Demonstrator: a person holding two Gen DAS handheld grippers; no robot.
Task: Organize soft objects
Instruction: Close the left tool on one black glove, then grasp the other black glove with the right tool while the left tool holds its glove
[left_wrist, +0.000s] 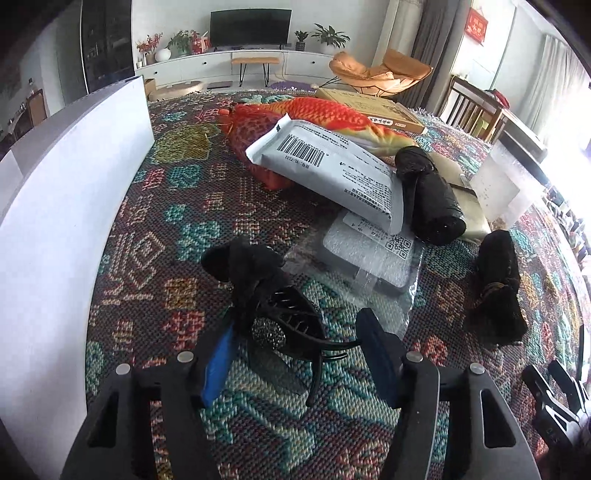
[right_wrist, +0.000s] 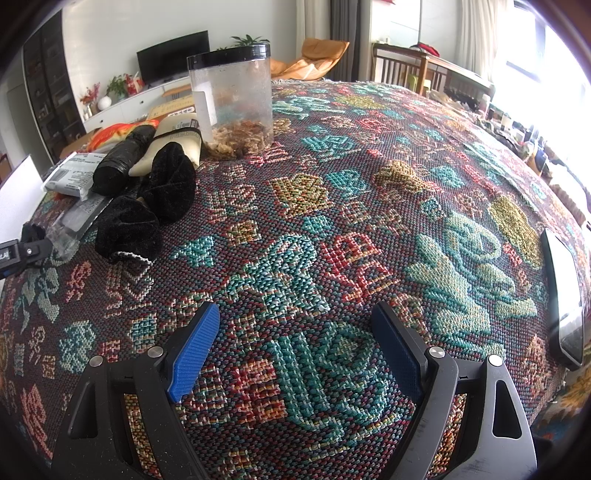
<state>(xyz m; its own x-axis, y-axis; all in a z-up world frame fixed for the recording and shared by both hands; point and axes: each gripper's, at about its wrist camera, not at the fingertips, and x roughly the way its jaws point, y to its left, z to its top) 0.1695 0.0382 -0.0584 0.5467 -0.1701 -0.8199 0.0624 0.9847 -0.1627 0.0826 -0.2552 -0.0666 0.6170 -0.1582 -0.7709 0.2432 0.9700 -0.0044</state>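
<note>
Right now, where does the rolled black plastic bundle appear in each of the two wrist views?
Left wrist view: the rolled black plastic bundle lies right of centre, against the right edge of the white barcode package.
Right wrist view: the same bundle lies upper left, left of the clear jar.
Shared landmark: the black velvet scrunchie, just in front of the bundle in both views.

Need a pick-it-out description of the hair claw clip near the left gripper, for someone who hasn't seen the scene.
On the patterned woven cloth, right of the white box, look just ahead of the left gripper. The black hair claw clip lies between its fingers. Unlike the plain black velvet scrunchie to its right, it has curved plastic teeth and a glittery patch.
</note>
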